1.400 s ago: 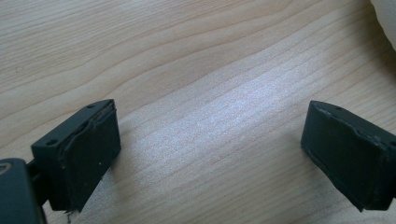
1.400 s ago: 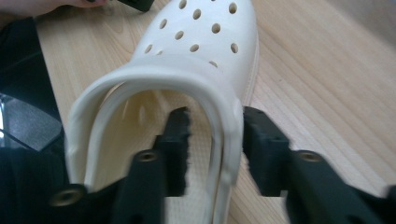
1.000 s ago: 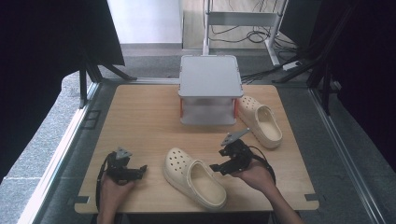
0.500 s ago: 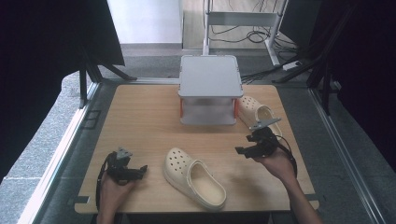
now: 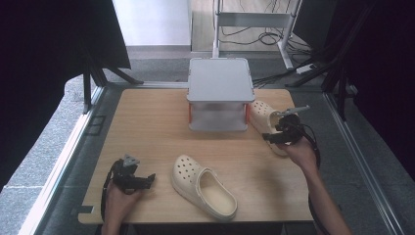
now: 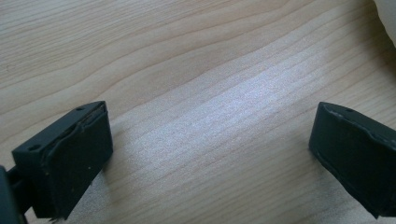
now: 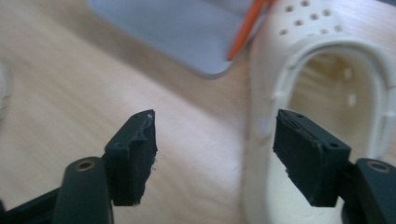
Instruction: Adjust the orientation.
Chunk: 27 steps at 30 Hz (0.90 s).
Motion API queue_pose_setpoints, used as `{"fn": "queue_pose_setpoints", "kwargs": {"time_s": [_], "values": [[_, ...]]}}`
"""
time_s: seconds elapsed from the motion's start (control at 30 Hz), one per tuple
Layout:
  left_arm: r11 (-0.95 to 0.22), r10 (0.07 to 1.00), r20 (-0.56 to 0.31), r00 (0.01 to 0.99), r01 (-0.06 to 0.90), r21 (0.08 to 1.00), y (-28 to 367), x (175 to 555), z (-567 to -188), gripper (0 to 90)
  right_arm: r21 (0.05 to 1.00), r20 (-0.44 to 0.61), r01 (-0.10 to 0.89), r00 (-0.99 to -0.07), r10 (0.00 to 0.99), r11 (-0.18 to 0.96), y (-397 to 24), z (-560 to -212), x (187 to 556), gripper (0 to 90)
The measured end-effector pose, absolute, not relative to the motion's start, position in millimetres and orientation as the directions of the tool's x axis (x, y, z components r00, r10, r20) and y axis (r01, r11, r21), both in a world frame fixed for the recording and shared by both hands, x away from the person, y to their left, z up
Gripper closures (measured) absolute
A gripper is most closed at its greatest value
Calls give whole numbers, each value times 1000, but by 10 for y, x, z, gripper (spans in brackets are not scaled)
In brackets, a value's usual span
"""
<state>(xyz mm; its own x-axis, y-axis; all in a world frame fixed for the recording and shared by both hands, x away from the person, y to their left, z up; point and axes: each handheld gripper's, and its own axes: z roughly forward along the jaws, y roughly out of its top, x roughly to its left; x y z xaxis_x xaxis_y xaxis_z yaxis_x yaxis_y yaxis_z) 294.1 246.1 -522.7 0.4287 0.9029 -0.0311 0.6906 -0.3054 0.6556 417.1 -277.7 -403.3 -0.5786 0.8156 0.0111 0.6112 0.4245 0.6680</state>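
The right gripper (image 5: pixel 283 128), having left the near cream foam clog (image 5: pixel 204 186), is hanging over the far cream foam clog (image 7: pixel 322 116) by the wooden table's (image 5: pixel 147 127) right edge, its jaws just narrowing yet grasping nothing, straddling the side wall, toe pointing toward the far edge.

A grey lidded box (image 5: pixel 219 100) with orange corners is parked at the far middle of the wooden table (image 5: pixel 147 127). Cables (image 5: pixel 259 36) are sprawled on the floor beyond.
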Motion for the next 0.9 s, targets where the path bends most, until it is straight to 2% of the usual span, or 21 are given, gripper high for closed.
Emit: {"fn": "queue_pose_setpoints", "kwargs": {"time_s": [0.23, 0.53, 0.67, 0.73, 0.9], "values": [[-305, 903, -31, 429, 691, 656, 2461, 2941, -5226, 0, 659, 0, 633, -540, 842, 406, -2825, -4127, 4455, 406], [-305, 903, -31, 428, 691, 656, 2461, 2941, -5226, 0, 635, 40, 671, -523, 851, 383, -2840, -4387, 4820, 523], [-305, 903, -31, 428, 691, 656, 2461, 2941, -5226, 0, 621, 57, 685, -525, 849, 381, -2821, -4505, 4879, 652], [-305, 903, -31, 428, 691, 656, 2461, 2941, -5226, 0, 614, 54, 691, -519, 853, 382, -2817, -4539, 4886, 754], [-305, 903, -31, 428, 691, 655, 2461, 2941, -5226, 0, 620, 71, 706, -484, 872, 341, -2827, -4542, 4865, 774]]}}
